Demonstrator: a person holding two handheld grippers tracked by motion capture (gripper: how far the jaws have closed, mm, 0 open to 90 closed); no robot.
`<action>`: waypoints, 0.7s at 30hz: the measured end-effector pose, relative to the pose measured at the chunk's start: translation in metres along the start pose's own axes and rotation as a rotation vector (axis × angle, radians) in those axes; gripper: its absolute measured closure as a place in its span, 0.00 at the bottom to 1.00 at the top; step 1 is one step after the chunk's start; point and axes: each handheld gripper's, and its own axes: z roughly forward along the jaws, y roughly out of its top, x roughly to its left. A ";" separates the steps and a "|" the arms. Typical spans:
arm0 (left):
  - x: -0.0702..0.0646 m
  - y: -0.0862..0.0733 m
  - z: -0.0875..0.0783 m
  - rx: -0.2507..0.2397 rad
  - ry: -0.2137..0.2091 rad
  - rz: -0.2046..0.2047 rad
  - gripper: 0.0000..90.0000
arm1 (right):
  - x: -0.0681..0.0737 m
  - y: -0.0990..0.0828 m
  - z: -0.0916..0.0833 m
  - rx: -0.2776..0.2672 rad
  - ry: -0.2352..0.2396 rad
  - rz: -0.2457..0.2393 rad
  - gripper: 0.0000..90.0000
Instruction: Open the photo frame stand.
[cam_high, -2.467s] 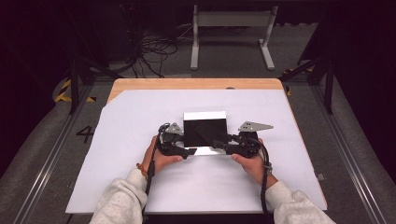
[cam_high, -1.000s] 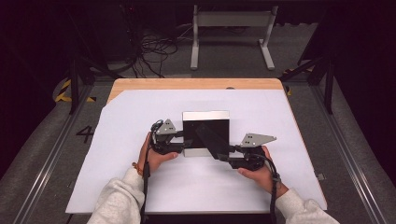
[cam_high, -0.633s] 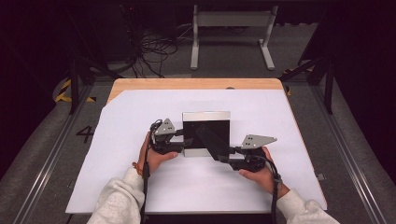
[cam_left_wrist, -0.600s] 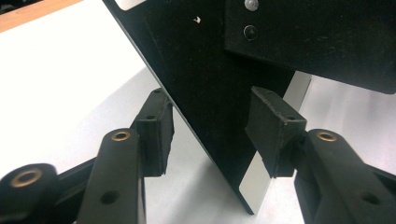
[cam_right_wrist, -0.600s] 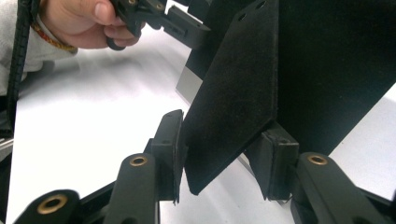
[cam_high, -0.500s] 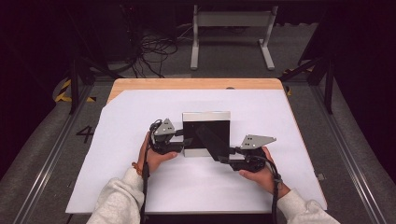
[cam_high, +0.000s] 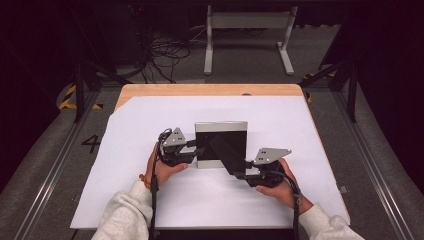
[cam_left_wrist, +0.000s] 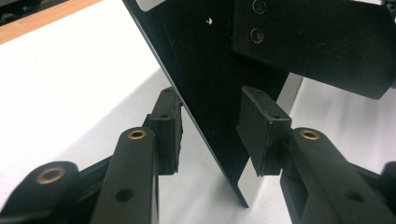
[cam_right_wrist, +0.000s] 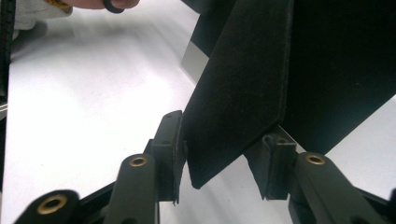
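On the desk (cam_high: 150, 130), the left hand-held gripper (cam_high: 196, 148) straddles the black frame (cam_high: 220, 145) unclamped; the right hand-held gripper (cam_high: 239, 174) grips its stand flap (cam_high: 227, 155).

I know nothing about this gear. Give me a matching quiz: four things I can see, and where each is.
1. left gripper
2. right gripper
3. wooden strip
4. white stand

A. on the floor beyond the table
B. at the tip of the black flap
C. along the table's far edge
D. at the left edge of the frame

Pairs: 1-D, 2-B, 3-C, 4-A
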 end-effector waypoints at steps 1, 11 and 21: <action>0.000 0.000 0.000 -0.001 -0.001 0.004 0.67 | 0.001 0.000 0.000 0.003 0.000 -0.004 0.66; -0.003 -0.001 -0.004 0.012 0.014 0.028 0.69 | 0.003 -0.001 -0.007 -0.001 -0.009 -0.006 0.66; -0.001 0.002 -0.001 -0.024 0.010 0.009 0.68 | 0.008 -0.003 0.000 0.034 0.062 -0.039 0.76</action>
